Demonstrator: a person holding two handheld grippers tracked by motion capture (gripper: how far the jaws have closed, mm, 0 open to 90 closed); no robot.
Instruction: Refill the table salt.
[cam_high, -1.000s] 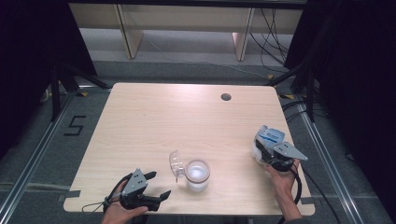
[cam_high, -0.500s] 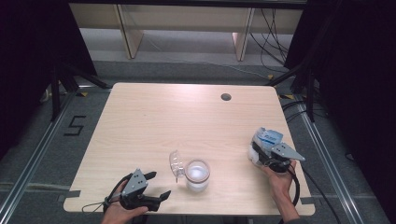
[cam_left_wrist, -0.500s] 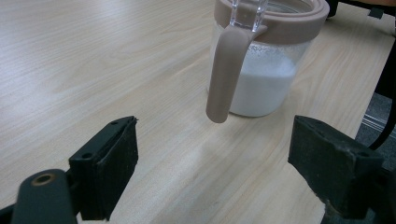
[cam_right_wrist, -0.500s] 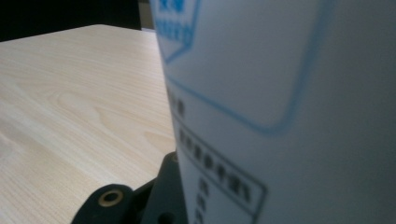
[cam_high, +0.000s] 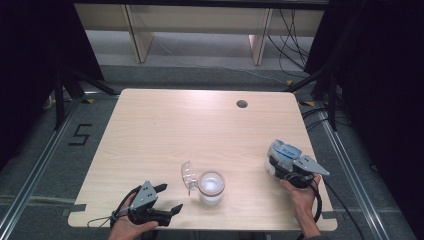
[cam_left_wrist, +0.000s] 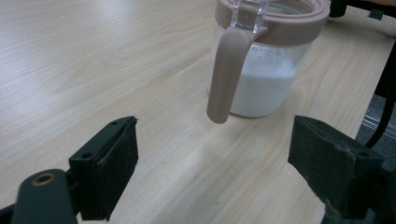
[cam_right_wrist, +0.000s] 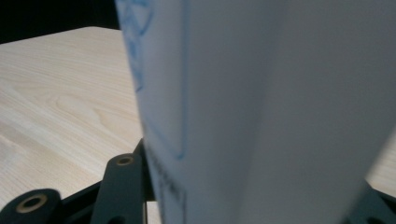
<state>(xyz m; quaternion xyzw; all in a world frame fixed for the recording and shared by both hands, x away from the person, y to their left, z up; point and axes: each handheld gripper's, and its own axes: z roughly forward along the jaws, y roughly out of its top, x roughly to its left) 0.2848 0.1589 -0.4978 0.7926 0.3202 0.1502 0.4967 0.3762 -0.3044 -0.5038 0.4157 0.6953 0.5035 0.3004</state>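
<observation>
A clear jar (cam_high: 211, 186) holding white powder stands near the table's front edge, its clear lid (cam_high: 188, 175) flipped open to the left. In the left gripper view the jar (cam_left_wrist: 261, 84) has a tan rim and a tan clasp (cam_left_wrist: 226, 74) hanging down its side. My left gripper (cam_high: 170, 197) rests open at the front left, its jaws (cam_left_wrist: 215, 140) aimed at the jar and apart from it. At the right, my right gripper (cam_high: 276, 167) has a white and blue packet (cam_high: 282, 155) between its jaws, which have just been opening. Close up, the packet (cam_right_wrist: 261, 112) hides the pads.
The wooden table (cam_high: 200, 125) has a round cable hole (cam_high: 242, 104) at the back right. Dark drapes and floor rails flank the table. A shelf unit stands behind it.
The right hand with the packet has shifted slightly left and toward the front edge. The left gripper and the jar have stayed put.
</observation>
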